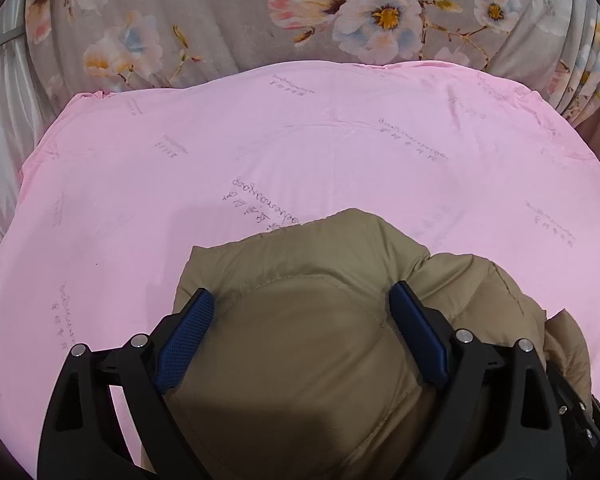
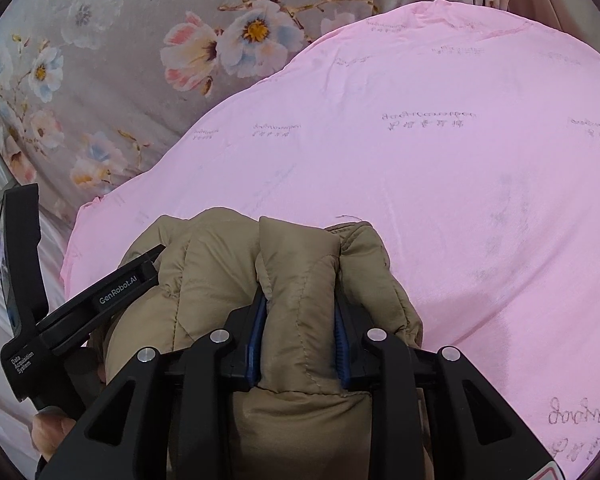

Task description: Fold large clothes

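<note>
I see a pink sheet point(image 1: 300, 152) filling the middle of both views, printed with faint grey script and lying mostly smooth with a few shallow creases. Along the top of the left wrist frame, and in the upper left of the right wrist frame, runs a grey floral quilt point(image 1: 220, 20). Pale satin cloth point(image 1: 0, 120) shows at the left edge of the left view.

The tan padded jacket point(image 1: 308, 320) sits bunched at the lower centre of each frame, on the pink sheet. My left gripper point(image 1: 302, 300) is spread wide, its blue pads point(image 1: 188, 328) bracketing a puffed panel of the jacket, each touching its side. My right gripper point(image 2: 300, 312) is narrowed onto a thick fold of the jacket point(image 2: 296, 280), pinching it between the pads. The left gripper's body point(image 2: 60, 300) shows at lower left.
</note>
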